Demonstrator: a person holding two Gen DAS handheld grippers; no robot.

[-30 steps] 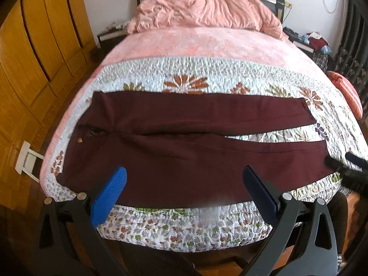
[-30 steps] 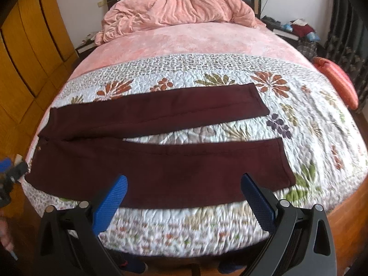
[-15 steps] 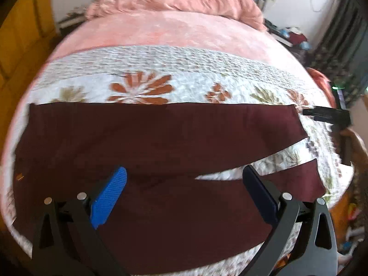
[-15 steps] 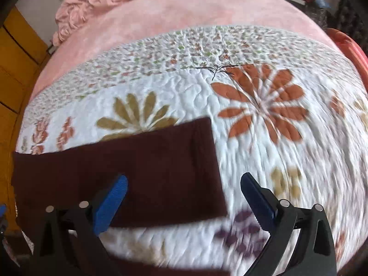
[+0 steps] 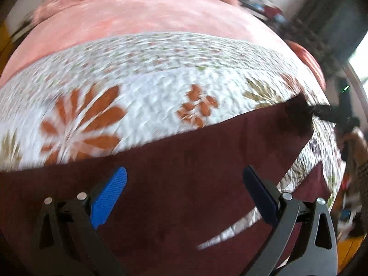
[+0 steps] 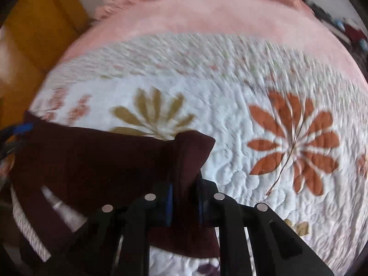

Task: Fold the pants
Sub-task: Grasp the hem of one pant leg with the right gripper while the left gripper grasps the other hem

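Right claw (image 6: 184,203) is closing on the hem of the far leg of the pants (image 6: 96,161), cloth bunched between its pads, while the left claw (image 5: 184,193) hovers spread over the same leg nearer the waist, gripping nothing. One pair of maroon pants lies flat across the quilt (image 5: 142,87) on the bed, both legs apart. No fold looks made yet, so likely all folds remain.
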